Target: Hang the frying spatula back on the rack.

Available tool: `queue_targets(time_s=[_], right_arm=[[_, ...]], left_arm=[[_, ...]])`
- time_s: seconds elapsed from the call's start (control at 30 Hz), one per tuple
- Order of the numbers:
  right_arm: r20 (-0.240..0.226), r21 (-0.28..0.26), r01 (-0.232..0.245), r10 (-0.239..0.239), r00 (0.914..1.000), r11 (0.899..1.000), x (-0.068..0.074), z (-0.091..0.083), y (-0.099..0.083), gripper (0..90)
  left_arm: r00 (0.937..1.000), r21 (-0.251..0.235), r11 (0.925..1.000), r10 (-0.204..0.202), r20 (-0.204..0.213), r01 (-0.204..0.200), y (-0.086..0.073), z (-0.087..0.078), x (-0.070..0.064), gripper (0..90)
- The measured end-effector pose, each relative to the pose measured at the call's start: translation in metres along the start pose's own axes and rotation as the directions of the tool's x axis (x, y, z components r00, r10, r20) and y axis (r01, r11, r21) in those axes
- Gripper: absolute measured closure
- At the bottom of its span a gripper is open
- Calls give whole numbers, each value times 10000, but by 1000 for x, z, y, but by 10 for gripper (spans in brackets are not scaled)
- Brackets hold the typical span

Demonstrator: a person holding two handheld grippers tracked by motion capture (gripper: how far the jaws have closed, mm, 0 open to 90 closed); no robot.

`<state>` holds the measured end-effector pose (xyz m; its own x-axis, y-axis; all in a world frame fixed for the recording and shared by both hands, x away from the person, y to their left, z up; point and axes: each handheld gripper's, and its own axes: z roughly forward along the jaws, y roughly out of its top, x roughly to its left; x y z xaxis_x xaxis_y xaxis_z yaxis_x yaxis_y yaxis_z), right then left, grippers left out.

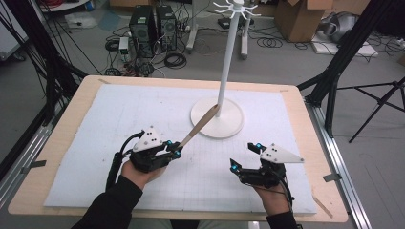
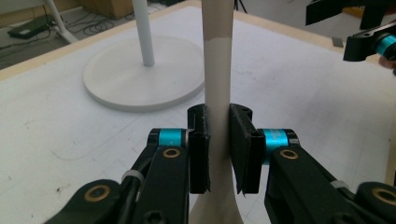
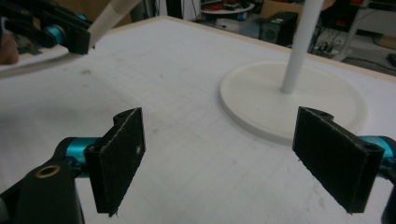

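A long utensil (image 1: 200,125) with a tan handle and a paler end slants up from my left gripper (image 1: 175,150) towards the white stand's pole (image 1: 228,62). The left gripper is shut on it. In the left gripper view both pads press its shaft (image 2: 217,70), and the left gripper (image 2: 218,121) points at the stand's round base (image 2: 140,81). My right gripper (image 1: 246,156) is open over the mat at the right front, with nothing between its jaws. In the right gripper view, the right gripper (image 3: 224,140) faces the base (image 3: 289,100).
A white gridded mat (image 1: 110,124) covers the wooden table (image 1: 71,114). The stand (image 1: 217,121) rises at mid-back, with hooks (image 1: 236,8) on top. The other gripper (image 2: 369,37) shows at the upper right of the left gripper view. Cables, computer cases and boxes lie on the floor behind.
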<state>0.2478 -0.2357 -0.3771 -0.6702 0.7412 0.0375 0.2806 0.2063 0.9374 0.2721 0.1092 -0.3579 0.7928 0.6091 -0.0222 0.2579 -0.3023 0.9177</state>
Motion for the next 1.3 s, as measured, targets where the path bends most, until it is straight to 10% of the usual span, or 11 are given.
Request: queue_targets(time_s=[0.97, 1.3], right_arm=[[-1825, -1073, -516, 314, 9827, 9929, 30, 51, 64, 180], [-2223, -1259, -508, 218, 9747, 9907, 34, 52, 72, 310]], left_arm=[[9979, -690, 9967, 458, 462, -426, -1, -7, -20, 777], [9963, -800, 9958, 500, 700, -444, -1, -6, -24, 776]])
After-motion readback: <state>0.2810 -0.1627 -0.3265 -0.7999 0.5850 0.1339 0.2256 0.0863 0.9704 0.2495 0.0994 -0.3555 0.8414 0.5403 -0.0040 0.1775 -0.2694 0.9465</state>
